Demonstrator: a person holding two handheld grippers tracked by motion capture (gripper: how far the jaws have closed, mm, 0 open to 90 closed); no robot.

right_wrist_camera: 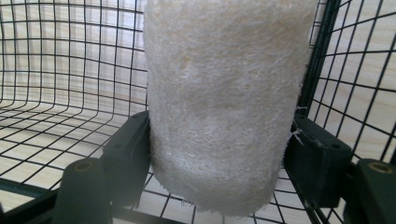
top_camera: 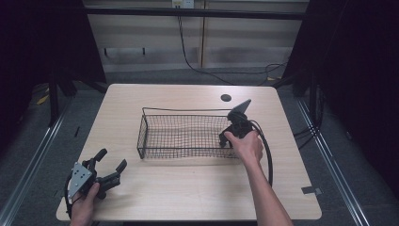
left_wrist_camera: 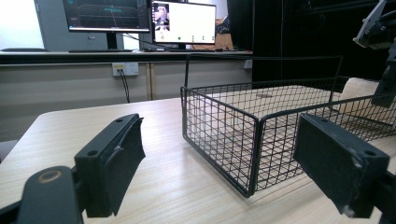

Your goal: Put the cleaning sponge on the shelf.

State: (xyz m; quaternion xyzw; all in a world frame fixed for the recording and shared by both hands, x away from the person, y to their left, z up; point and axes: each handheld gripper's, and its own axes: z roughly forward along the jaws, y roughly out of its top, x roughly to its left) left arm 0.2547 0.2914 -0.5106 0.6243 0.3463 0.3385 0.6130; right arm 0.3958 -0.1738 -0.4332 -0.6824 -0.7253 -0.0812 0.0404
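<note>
Broadly, from largest to smallest:
Table: a pale wood-grain rectangular table (top_camera: pixel 188 197) is carrying everything.
Basket: a black wire-mesh rectangular basket (top_camera: pixel 155 136) is sitting mid-table, its mesh floor looking bare at the left end.
Right gripper: the black two-jaw right gripper (right_wrist_camera: pixel 219 154) is reaching into the basket's right end, its jaws pressing both sides of the loofah.
Left gripper: the black two-jaw left gripper (top_camera: pixel 110 165) is resting near the table's front-left corner, jaws spread wide, gripping nothing, well apart from the basket.
Loofah: a cream fibrous loofah cylinder (right_wrist_camera: pixel 224 93) is standing between the right jaws, inside the basket beside its right wall.
Handling: probably light, springy, rough rather than slippery; gripping across the middle is looking sensible.
</note>
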